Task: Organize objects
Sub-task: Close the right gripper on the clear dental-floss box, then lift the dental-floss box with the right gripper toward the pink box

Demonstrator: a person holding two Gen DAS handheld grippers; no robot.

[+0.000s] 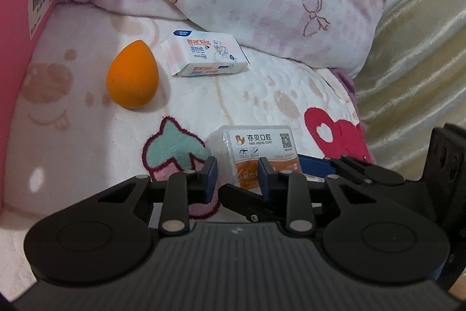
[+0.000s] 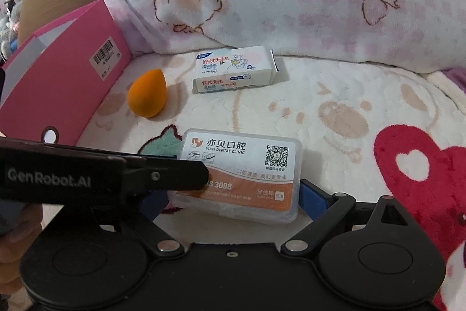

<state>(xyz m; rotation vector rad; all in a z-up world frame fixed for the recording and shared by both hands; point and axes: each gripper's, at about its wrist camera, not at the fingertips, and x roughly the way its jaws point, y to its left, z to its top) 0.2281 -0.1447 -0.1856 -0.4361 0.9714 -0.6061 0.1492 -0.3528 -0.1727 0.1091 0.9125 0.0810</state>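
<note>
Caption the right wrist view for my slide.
Both claws meet at the floss box; sponge and wipes wait behind.

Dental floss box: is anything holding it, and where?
The left gripper seems to pinch the floss box at one short end. The right gripper straddles its length; whether it grips cannot be told.

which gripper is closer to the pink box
Left. The left gripper comes in from the pink box's side, its body crossing just in front of it. The right gripper sits further right, straddling the floss box.
</note>
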